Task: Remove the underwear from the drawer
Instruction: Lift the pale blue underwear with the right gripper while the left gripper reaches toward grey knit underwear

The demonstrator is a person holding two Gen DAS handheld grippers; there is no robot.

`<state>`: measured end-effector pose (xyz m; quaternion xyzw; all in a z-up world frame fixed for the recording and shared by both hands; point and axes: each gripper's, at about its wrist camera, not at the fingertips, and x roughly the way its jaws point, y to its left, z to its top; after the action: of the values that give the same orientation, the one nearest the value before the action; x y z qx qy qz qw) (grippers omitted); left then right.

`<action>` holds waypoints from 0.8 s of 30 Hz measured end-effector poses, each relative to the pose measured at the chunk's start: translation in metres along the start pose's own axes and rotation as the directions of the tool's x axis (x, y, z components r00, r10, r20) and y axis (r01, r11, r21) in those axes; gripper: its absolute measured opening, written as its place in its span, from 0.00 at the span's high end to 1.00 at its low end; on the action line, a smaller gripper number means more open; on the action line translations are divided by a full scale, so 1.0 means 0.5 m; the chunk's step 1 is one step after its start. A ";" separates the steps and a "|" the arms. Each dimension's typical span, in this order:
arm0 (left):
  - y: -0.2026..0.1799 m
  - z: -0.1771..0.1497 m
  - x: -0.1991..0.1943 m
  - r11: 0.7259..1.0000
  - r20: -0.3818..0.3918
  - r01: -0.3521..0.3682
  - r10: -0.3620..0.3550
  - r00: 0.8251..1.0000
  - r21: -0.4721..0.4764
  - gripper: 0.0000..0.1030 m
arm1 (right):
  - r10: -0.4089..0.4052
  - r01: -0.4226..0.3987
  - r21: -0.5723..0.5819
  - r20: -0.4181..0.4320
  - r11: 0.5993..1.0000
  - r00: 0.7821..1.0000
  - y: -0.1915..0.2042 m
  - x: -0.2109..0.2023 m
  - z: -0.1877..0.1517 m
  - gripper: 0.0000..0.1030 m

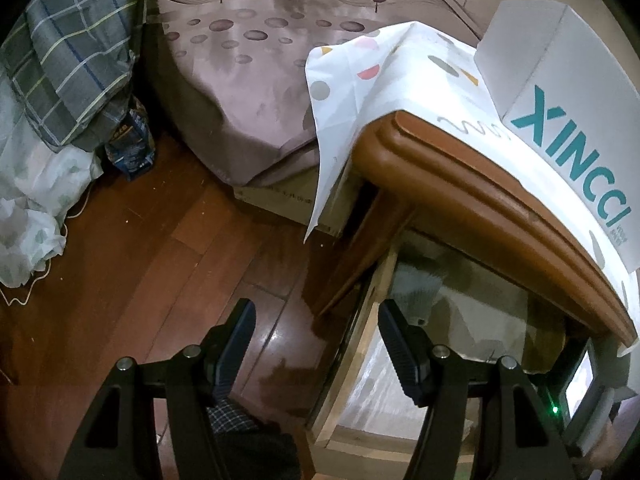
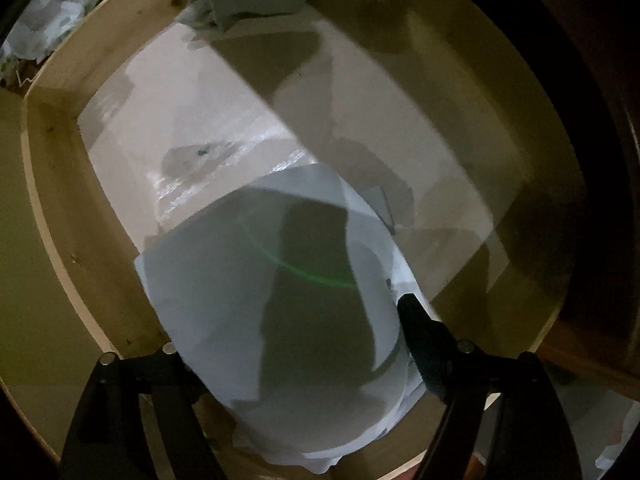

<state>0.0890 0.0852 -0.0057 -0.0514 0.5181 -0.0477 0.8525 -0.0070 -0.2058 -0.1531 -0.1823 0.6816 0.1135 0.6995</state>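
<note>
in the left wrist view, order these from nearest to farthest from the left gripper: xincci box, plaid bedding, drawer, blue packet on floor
From the left gripper:
1. Drawer, just right of the fingers.
2. Blue packet, on the floor, upper left.
3. Xincci box on the nightstand, upper right, and plaid bedding, far left: too close to call.

Right gripper (image 2: 304, 344): left finger hidden behind pale cloth (image 2: 280, 320) (garment type unclear). Drawer (image 1: 352, 368) interior mostly hidden under nightstand top (image 1: 480, 192), lower right.

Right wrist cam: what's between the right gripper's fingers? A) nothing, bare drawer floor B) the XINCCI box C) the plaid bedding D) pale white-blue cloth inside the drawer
D. The right gripper straddles the pale cloth, which fills the gap between its fingers and lies inside the wooden drawer.
</note>
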 end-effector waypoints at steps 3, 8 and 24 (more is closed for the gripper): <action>-0.001 -0.001 0.003 1.000 -0.008 0.000 0.000 1.000 0.004 0.37 | 0.024 -0.023 0.017 -0.031 1.000 0.999 -0.004 0.012 0.006 0.39; 0.002 -0.001 0.012 1.000 -0.022 -0.006 0.006 1.000 0.001 0.37 | 0.032 -0.032 0.016 -0.038 0.999 0.999 0.007 0.011 0.007 0.62; -0.056 -0.026 0.045 0.994 -0.075 0.021 -0.013 0.997 0.105 0.37 | -0.034 0.010 0.270 0.084 0.963 0.996 -0.007 -0.046 -0.036 0.81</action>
<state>0.0868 0.0539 -0.0276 -0.0090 0.5454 -0.0842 0.8339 -0.0230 -0.2145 -0.1301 -0.0877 0.6572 0.0199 0.7483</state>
